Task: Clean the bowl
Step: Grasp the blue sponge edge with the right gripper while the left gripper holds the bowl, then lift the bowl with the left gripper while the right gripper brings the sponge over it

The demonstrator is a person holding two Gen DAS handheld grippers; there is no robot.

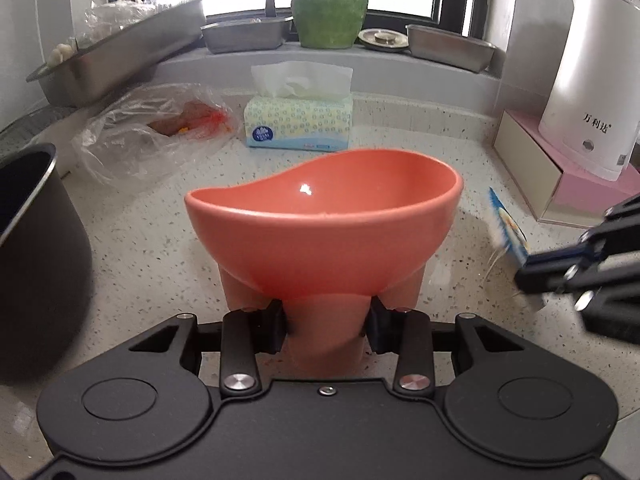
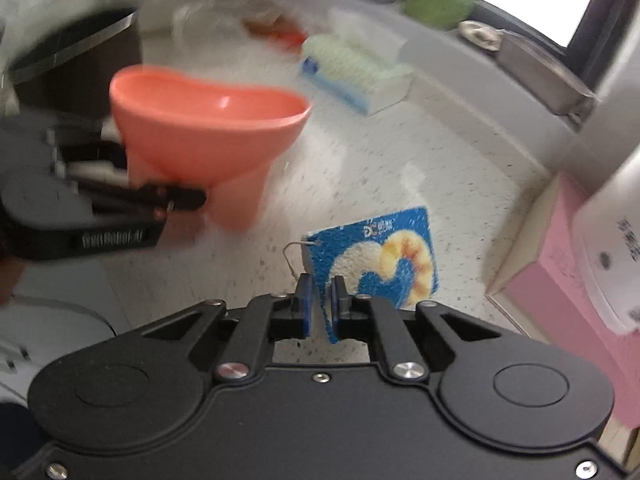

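Note:
A coral-pink bowl (image 1: 324, 224) on a tall foot is held upright over the speckled counter (image 1: 420, 148). My left gripper (image 1: 326, 326) is shut on the bowl's foot. The bowl also shows in the blurred right wrist view (image 2: 204, 124), with the left gripper (image 2: 188, 200) at its base. My right gripper (image 2: 322, 306) is shut on a flat blue printed cleaning cloth (image 2: 384, 260), held to the right of the bowl and apart from it. The cloth (image 1: 508, 224) and the right gripper (image 1: 532, 276) appear at the right edge of the left wrist view.
A tissue box (image 1: 298, 120) and a clear plastic bag (image 1: 160, 128) lie behind the bowl. A dark pot (image 1: 36, 256) stands at the left. A white kettle (image 1: 596, 76) sits on a pink box (image 1: 560, 184) at the right. Metal trays (image 1: 448, 46) and a green vase (image 1: 330, 0) line the windowsill.

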